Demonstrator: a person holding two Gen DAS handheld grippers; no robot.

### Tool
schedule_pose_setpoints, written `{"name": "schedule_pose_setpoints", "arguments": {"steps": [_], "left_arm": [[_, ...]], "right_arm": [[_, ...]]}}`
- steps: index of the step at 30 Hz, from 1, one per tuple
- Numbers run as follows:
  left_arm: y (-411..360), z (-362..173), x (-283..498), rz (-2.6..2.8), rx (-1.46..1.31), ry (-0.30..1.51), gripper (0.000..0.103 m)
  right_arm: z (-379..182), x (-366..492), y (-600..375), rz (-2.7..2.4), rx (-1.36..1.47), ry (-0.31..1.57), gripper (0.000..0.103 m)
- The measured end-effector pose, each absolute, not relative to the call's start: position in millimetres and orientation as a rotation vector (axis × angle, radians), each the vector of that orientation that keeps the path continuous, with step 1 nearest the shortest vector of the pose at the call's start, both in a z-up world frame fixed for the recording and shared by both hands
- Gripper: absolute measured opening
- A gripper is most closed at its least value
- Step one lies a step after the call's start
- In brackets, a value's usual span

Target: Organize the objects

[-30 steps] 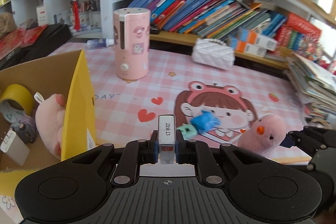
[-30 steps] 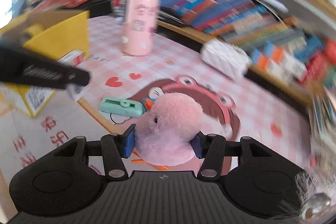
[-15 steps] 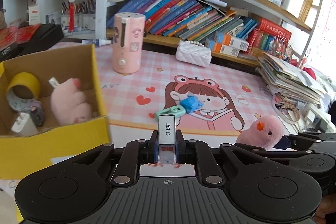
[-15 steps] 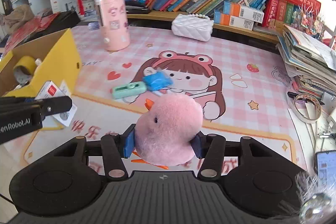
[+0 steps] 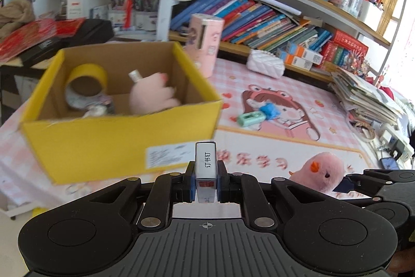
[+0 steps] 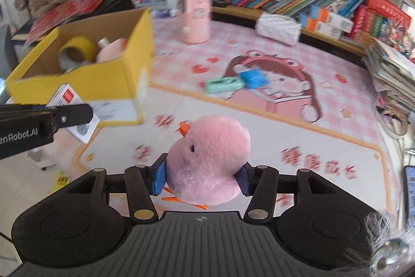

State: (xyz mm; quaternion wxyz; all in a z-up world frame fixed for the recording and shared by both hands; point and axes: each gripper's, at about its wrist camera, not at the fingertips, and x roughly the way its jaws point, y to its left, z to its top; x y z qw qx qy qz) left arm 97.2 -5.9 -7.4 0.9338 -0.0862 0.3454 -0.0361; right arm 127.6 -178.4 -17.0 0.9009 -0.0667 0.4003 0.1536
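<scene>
Clamping a small white staple box upright, the left gripper faces the yellow cardboard box, ahead to its left and nearer it than the right gripper, which squeezes a pink plush chick alongside.

PLACE: you're in what looks like a stationery or book shop | EVIDENCE: you face long wooden shelves packed with rows of leaning books, boxed goods, white tubs of pens | COUNTER: pink checked cartoon mat, stacked booklets at your right
</scene>
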Motion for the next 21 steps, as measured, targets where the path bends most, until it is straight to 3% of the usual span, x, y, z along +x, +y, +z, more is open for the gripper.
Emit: {"name": "schedule_pose_setpoints", "arguments": {"steps": [21], "left_arm": [[74.7,-8.7,13.0,0.012,-0.192,0.698,0.013]], "right_arm": [[-31.1,52.2,-85.0,0.430,-0.172,0.870,0.050]]}}
